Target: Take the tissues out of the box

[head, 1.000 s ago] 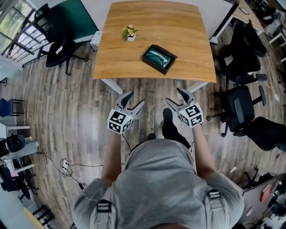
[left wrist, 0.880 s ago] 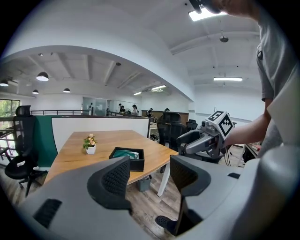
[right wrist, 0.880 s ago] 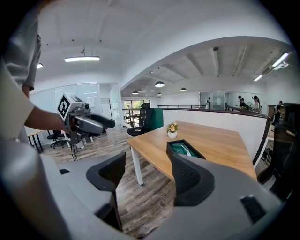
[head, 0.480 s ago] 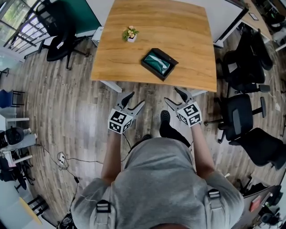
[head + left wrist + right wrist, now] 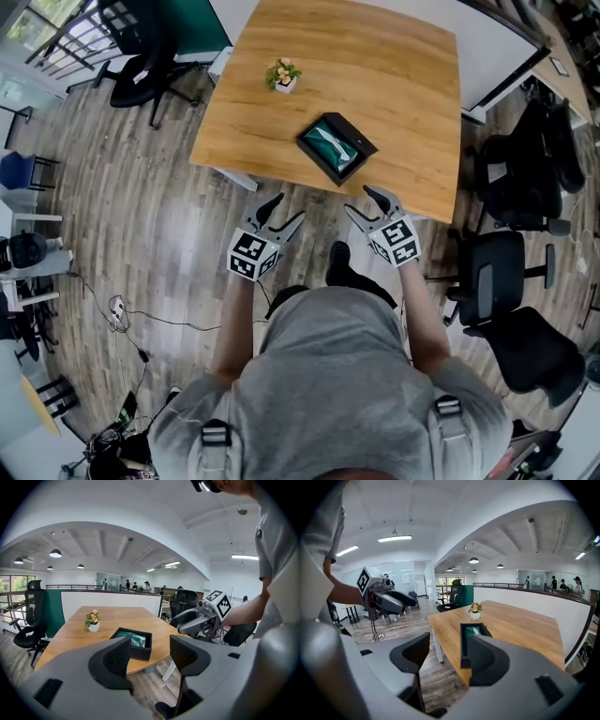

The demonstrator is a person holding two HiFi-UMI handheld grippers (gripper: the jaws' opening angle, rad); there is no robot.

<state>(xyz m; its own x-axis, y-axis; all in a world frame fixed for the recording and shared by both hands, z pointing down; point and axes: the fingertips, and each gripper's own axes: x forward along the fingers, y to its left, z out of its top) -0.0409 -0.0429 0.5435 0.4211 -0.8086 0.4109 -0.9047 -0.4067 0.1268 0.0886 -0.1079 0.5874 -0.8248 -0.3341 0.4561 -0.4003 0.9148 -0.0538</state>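
A black tissue box (image 5: 336, 147) with a green tissue pack in it lies on the wooden table (image 5: 375, 75), near the front edge. It also shows in the left gripper view as the box (image 5: 133, 644) and in the right gripper view as the box (image 5: 469, 634). My left gripper (image 5: 286, 208) hangs over the floor short of the table, open and empty. My right gripper (image 5: 359, 200) is at the table's front edge, just short of the box. Its jaws are closing, still well apart, with nothing between them.
A small potted plant (image 5: 284, 75) stands on the table beyond the box to the left. Black office chairs stand at the right (image 5: 511, 281) and at the far left (image 5: 141, 70). Cables lie on the wooden floor at the left.
The person has stepped toward the table, so both grippers are nearer its front edge. The right gripper's jaws have narrowed a little.
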